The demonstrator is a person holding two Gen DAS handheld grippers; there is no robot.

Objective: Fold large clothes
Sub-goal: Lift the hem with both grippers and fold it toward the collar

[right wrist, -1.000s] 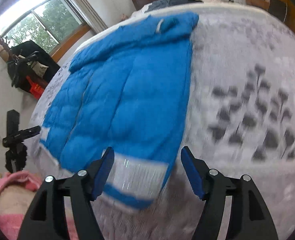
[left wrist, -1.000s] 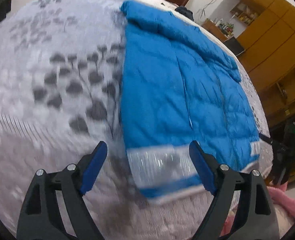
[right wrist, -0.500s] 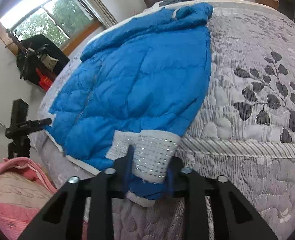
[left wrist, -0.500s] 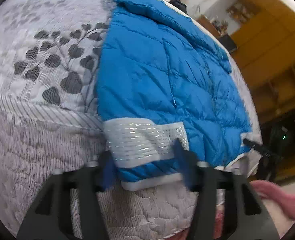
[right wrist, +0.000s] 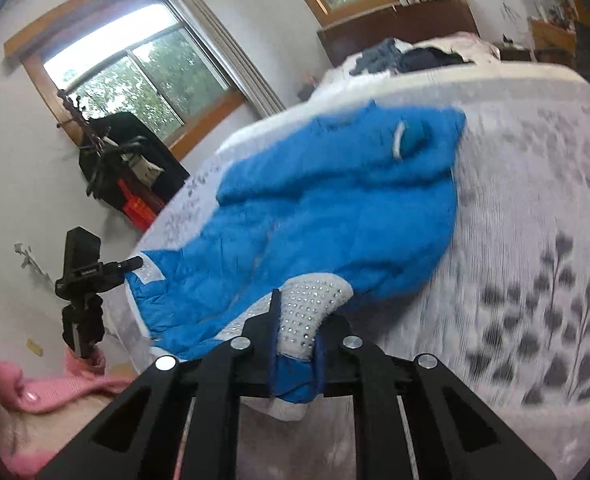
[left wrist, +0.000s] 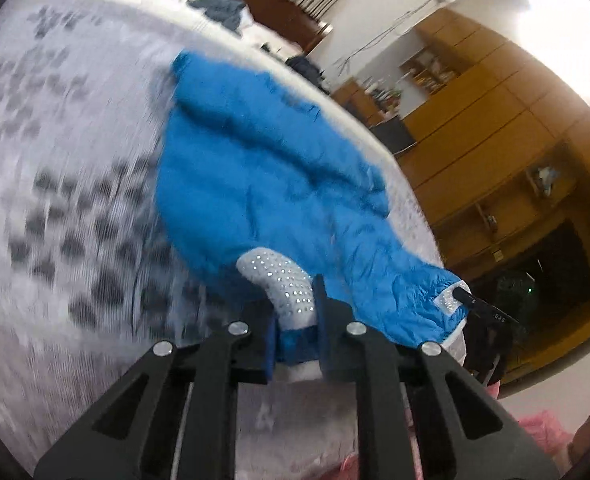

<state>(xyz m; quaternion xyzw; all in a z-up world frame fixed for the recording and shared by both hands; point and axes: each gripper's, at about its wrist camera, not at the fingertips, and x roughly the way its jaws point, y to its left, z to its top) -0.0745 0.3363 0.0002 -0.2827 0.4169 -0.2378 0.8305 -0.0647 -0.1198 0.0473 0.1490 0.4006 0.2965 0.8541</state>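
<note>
Left gripper [left wrist: 295,332]: fingers [left wrist: 322,312] drawn narrow, clamped on the white studded hem band [left wrist: 285,288] of the blue puffer jacket [left wrist: 255,184]; band arches up between the blue pads, blue hem fabric bunched below it.
Right gripper [right wrist: 295,336]: fingers [right wrist: 274,320] likewise narrow, pinching the same kind of studded hem band [right wrist: 315,304]; a white edge of hem hangs beneath at 6 o'clock.
Jacket: lifted at the gripped hem, rest lying rumpled on the bed [left wrist: 75,200]; in the left view it runs from centre toward 12 o'clock, collar end farthest; in the right view the collar [right wrist: 415,136] with a white hanging loop lies at 1 o'clock; a second hem corner droops over the bed edge at 4 o'clock in the left view, 9 o'clock in the right.
Bed: grey-white quilted cover with dark leaf print, blurred; dark clothes [right wrist: 395,56] heaped at the far end by a brown headboard [right wrist: 395,24].
Surroundings: wooden cabinets [left wrist: 515,120] at 3 o'clock in the left view; window [right wrist: 135,76] at 10 o'clock, black camera on a stand [right wrist: 83,276] at 9 o'clock, pink cloth [right wrist: 51,388] at 8 o'clock in the right view.
</note>
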